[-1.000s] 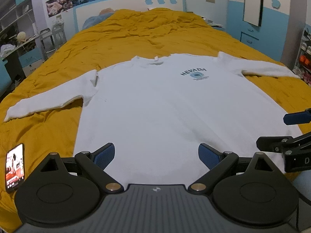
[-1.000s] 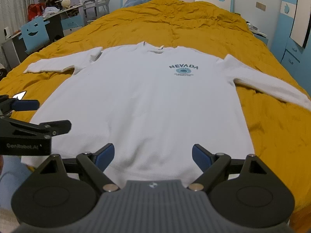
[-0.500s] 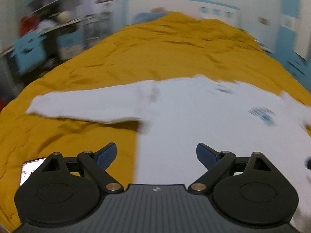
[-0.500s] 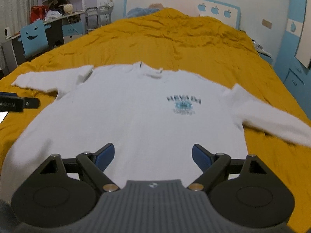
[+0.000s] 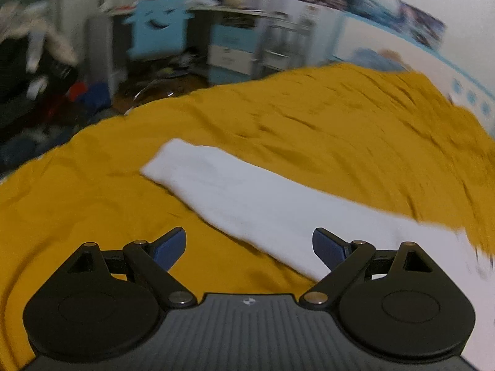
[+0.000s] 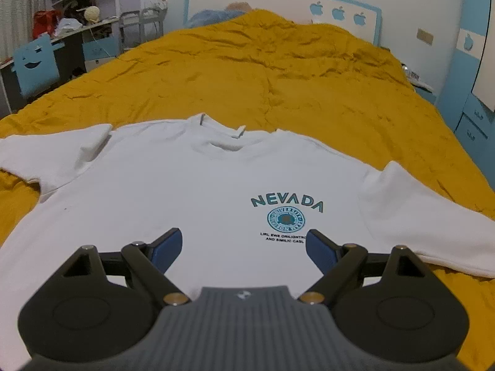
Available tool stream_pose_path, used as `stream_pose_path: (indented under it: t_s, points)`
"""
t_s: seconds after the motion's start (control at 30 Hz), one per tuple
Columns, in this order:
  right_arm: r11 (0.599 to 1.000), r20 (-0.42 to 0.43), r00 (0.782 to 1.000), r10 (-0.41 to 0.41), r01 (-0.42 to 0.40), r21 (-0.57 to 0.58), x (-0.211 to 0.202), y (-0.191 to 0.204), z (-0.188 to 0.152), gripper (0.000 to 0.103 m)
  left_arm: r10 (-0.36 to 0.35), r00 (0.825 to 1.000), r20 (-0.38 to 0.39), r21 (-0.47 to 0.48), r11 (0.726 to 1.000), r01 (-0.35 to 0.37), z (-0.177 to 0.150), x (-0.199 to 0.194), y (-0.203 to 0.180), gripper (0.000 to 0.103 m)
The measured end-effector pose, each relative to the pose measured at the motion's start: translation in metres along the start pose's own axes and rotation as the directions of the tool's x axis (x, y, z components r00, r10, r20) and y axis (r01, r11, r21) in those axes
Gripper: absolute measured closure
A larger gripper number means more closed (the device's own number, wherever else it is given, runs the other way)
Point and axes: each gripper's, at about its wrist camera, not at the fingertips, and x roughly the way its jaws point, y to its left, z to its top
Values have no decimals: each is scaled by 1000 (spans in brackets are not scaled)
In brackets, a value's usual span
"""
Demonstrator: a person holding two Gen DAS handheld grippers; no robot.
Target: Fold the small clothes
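now we've swung our left gripper (image 5: pixel 249 242), jaws spread, over to the sweatshirt (image 6: pixel 191 191)'s left sleeve (image 5: pixel 235 194); our right gripper (image 6: pixel 244 245) hangs open and empty above its chest.

Your left gripper (image 5: pixel 249 249) sits at the bottom of the frame with its blue-padded fingers (image 5: pixel 170 244) spread wide, nothing between them. Just beyond them a white sleeve (image 5: pixel 247 198) lies flat on the mustard-yellow bedspread (image 5: pixel 340 123), running from its cuff end left of centre down toward the lower right edge. The whole picture is blurred. In the upper left you see a cluttered desk and a light blue chair back (image 5: pixel 157 27) with a cut-out face.
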Motion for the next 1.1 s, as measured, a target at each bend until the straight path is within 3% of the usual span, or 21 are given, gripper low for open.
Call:
stream_pose_path:
  t_s: [0.07, 0.13, 0.23, 0.33, 0.4, 0.5, 0.57, 0.6, 0.63, 0.8, 0.87, 0.97, 1.1]
  points:
    - [1000, -15, 1000, 11, -11, 5, 10, 2, 3, 20, 37, 999, 2, -86, 996, -37, 8, 10, 29, 7]
    - [1000, -27, 999, 20, -20, -2, 17, 7, 4, 20, 43, 999, 12, -166, 985, -41, 16, 24, 53, 8]
    - [999, -52, 998, 24, -26, -36, 27, 16, 5, 20, -6, 1000, 15, -285, 958, 10, 27, 46, 81, 10]
    - [998, -70, 997, 21, -26, -60, 33, 27, 4, 20, -78, 997, -4, -407, 911, 70, 35, 73, 104, 17]
    - [997, -74, 997, 20, -26, -70, 34, 33, 4, 20, -88, 996, -34, -474, 878, 62, 39, 94, 117, 27]
    - [995, -73, 997, 29, -36, -91, 35, 42, 4, 20, -96, 994, -46, -517, 854, 59, 37, 108, 128, 48]
    - [992, -72, 997, 32, -40, -116, 34, 49, 3, 20, -95, 995, -27, -521, 851, 67, 38, 109, 128, 78]
    - [991, -73, 997, 30, -39, -129, 34, 51, 2, 20, -103, 995, -16, -520, 850, 80, 39, 108, 130, 85]
    - [990, -76, 997, 26, -36, -138, 34, 53, 1, 20, -120, 993, -3, -514, 852, 101, 40, 106, 128, 93]
    - [993, -105, 994, 17, -29, -118, 37, 55, -4, 20, -156, 983, 100, -395, 900, 183, 57, 69, 97, 94]
    - [994, -107, 994, 27, -39, -105, 36, 55, -4, 20, -179, 973, 144, -295, 931, 215, 66, 44, 71, 95]
    - [994, -102, 994, 26, -36, -101, 35, 56, -3, 20, -225, 956, 187, -149, 956, 254, 74, 8, 27, 95]
    - [996, -86, 996, -9, 1, -94, 30, 55, -3, 21, -281, 941, 188, 41, 959, 279, 68, -31, -43, 95]
